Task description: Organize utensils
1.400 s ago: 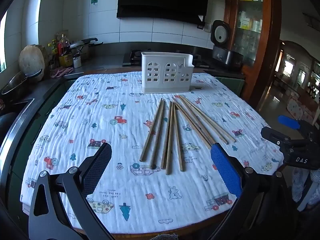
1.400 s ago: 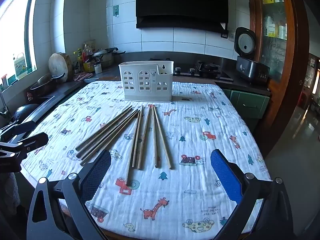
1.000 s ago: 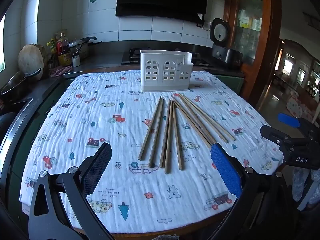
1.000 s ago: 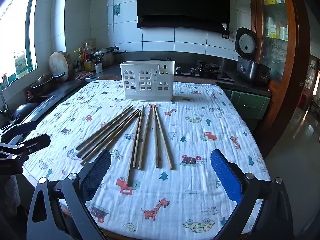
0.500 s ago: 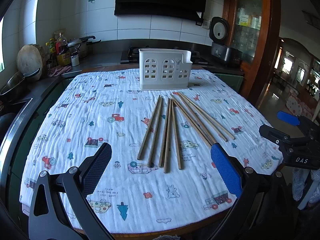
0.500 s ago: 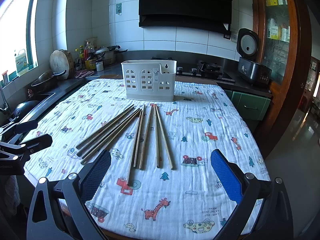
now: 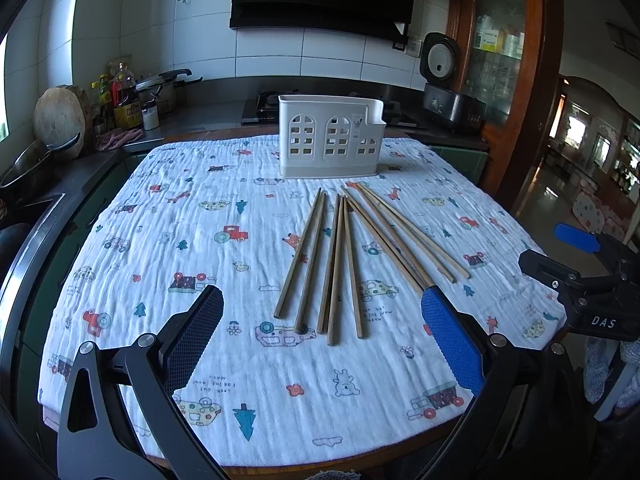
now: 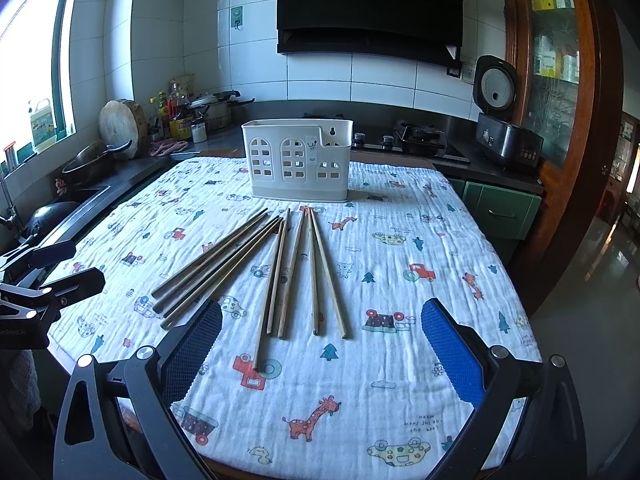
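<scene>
While idle, chopsticks [image 7: 336, 264] beside holder [image 7: 331, 136]

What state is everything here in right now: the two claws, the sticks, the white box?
Left gripper: open, holding nothing.
Right gripper: open, holding nothing.
Chopsticks: loose, flat on the cloth.
Holder: upright; no chopsticks stick out of it.

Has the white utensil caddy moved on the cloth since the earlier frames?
No. The white utensil caddy keeps its spot against the printed cloth and the chopsticks; only the cameras drift slightly.
</scene>
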Action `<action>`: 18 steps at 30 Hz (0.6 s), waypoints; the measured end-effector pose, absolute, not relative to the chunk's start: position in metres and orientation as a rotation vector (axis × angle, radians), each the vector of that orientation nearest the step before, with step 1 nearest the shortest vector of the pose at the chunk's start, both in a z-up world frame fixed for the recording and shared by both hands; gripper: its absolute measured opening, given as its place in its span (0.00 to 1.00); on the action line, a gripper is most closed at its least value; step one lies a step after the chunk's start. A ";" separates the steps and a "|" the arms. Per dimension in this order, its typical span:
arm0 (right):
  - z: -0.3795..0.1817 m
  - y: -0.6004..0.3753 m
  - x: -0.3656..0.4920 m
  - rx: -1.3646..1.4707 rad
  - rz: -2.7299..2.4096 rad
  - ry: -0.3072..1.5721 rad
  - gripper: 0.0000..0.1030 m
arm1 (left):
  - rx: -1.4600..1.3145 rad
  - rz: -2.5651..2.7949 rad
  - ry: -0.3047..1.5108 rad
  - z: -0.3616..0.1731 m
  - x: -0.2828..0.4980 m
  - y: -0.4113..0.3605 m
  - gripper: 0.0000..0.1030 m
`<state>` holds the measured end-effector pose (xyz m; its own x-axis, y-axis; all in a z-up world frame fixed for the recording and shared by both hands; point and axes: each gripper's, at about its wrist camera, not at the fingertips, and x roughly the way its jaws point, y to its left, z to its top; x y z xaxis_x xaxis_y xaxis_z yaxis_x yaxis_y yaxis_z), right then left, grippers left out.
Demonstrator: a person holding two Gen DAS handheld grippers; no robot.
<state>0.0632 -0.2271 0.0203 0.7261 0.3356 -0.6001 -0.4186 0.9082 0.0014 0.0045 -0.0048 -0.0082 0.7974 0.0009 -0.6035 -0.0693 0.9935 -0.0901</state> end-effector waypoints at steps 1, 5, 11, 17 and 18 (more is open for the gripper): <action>0.020 -0.228 0.064 -0.136 0.417 0.635 0.94 | -0.110 0.038 0.648 -0.008 0.004 -0.005 0.95; 0.020 -0.228 0.064 -0.135 0.419 0.634 0.94 | -0.110 0.037 0.646 -0.009 0.005 -0.005 0.95; 0.020 -0.228 0.064 -0.135 0.419 0.635 0.94 | -0.111 0.035 0.652 -0.010 0.006 -0.005 0.95; 0.018 -0.227 0.064 -0.134 0.420 0.638 0.94 | -0.112 0.033 0.655 -0.011 0.006 -0.005 0.95; 0.018 -0.227 0.064 -0.134 0.420 0.639 0.94 | -0.112 0.034 0.656 -0.011 0.006 -0.005 0.95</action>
<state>0.0644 -0.2267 0.0179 0.7221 0.3387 -0.6032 -0.4203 0.9074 0.0064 0.0062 -0.0052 -0.0112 0.7919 -0.0039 -0.6106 -0.0667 0.9934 -0.0928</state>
